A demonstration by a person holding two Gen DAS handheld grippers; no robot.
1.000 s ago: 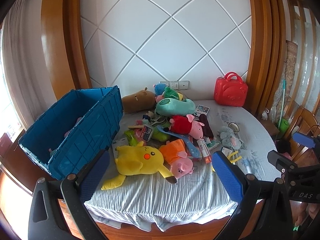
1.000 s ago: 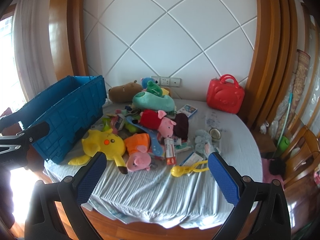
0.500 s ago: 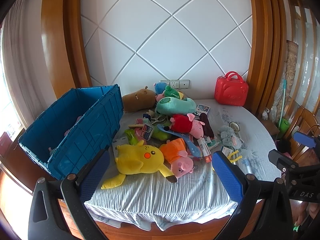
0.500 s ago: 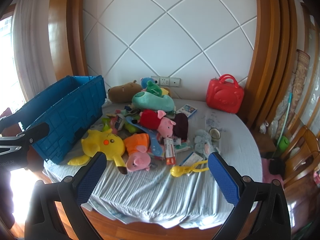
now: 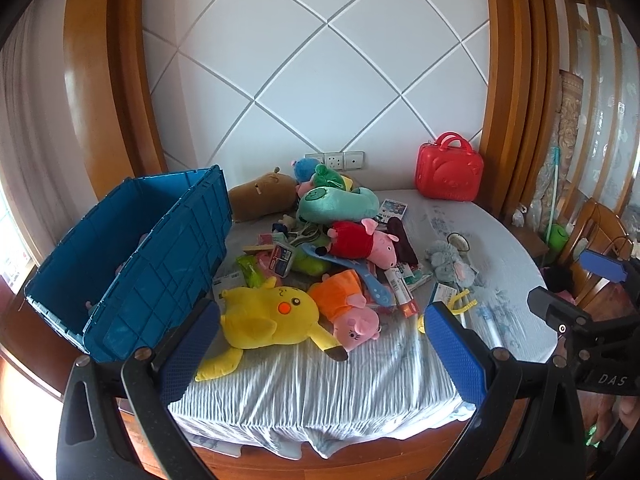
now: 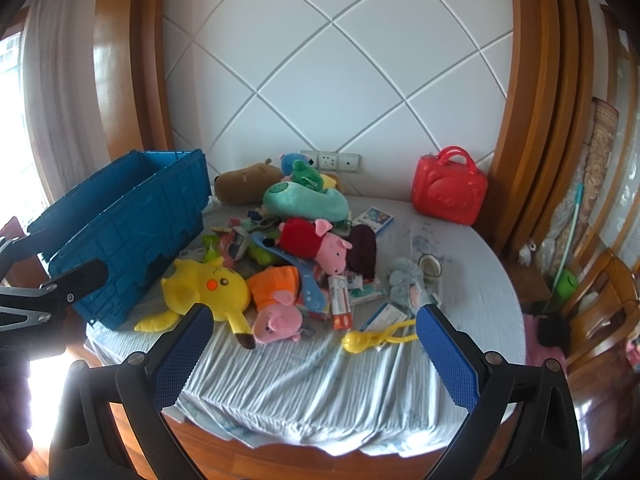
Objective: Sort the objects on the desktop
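A pile of toys lies on a round table with a striped cloth [image 5: 320, 376]. A yellow Pikachu plush [image 5: 268, 316] [image 6: 204, 288] lies nearest, beside an orange-dressed pig plush [image 5: 348, 312] [image 6: 276, 300]. A red-dressed pig plush [image 5: 364, 242] [image 6: 312, 240] and a teal plush [image 5: 336, 204] lie behind. A blue crate [image 5: 132, 256] [image 6: 124, 232] stands open at the left. My left gripper [image 5: 320, 352] and right gripper [image 6: 312, 352] are both open and empty, held off the table's front edge.
A red toy suitcase [image 5: 450, 174] [image 6: 450, 192] stands at the back right. A yellow clip toy [image 6: 372, 336], a grey plush [image 6: 408, 284], cards and small packs lie around. Wooden chairs [image 6: 600, 304] stand at the right.
Both grippers have drifted very slightly; the view has barely shifted. Nothing on the table has moved.
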